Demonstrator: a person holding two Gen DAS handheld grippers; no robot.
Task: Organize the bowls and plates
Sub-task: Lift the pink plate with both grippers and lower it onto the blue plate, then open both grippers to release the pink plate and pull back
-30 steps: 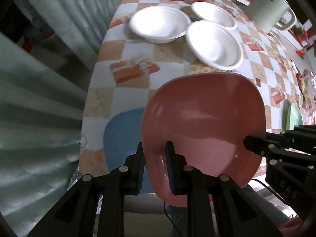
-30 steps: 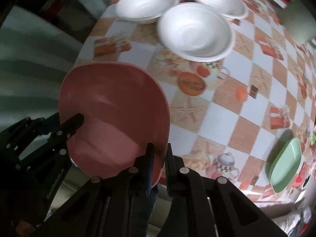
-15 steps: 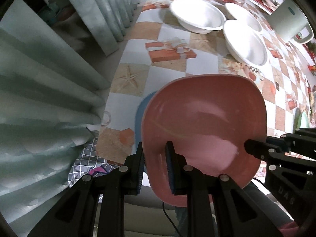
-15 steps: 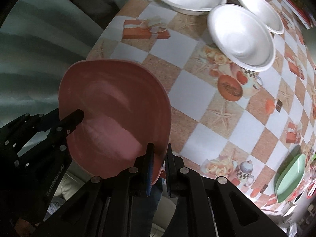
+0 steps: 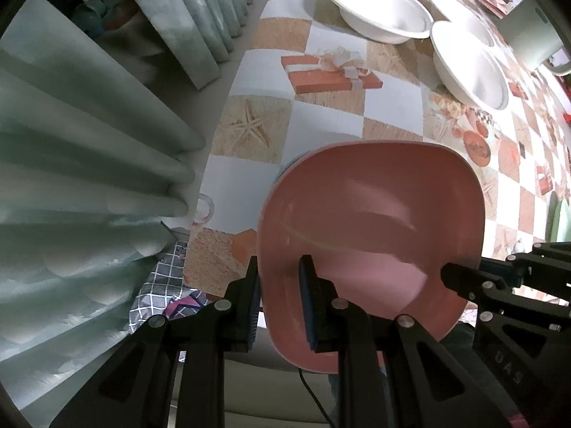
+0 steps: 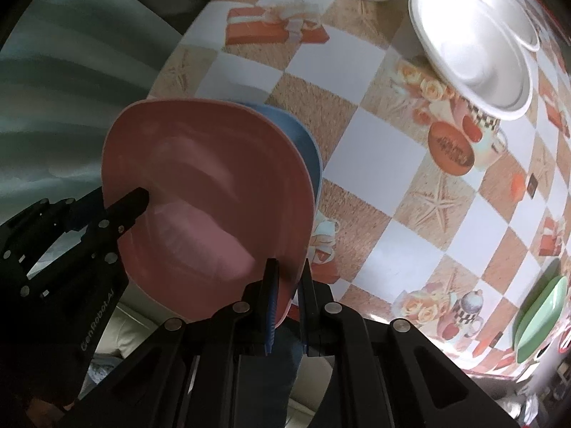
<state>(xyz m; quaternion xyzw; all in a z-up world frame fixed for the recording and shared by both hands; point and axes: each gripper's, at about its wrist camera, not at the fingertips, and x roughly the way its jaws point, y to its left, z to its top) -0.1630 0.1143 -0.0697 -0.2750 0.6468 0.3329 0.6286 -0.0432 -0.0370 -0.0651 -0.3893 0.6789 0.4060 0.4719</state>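
Both grippers hold one pink square plate (image 5: 371,235) by opposite rims, just above the table's near corner. My left gripper (image 5: 280,278) is shut on its left rim. My right gripper (image 6: 287,278) is shut on the right rim of the pink plate (image 6: 207,199). A blue plate (image 6: 307,149) lies directly beneath, only its edge showing past the pink one. Three white bowls stand farther back: one (image 5: 378,10) at the far left, one (image 5: 467,64) nearer and one (image 5: 460,7) behind. A green plate (image 6: 539,317) sits at the right edge.
The table (image 5: 321,114) has a checked cloth with orange prints. Pale green curtains (image 5: 89,142) hang close on the left. A pale green pot (image 5: 531,35) stands at the far right. A patterned cloth (image 5: 160,292) lies below the table's corner.
Both grippers carried the pink plate down and toward the table's near left corner. It now covers nearly all of the blue plate, and the white bowls lie farther off.
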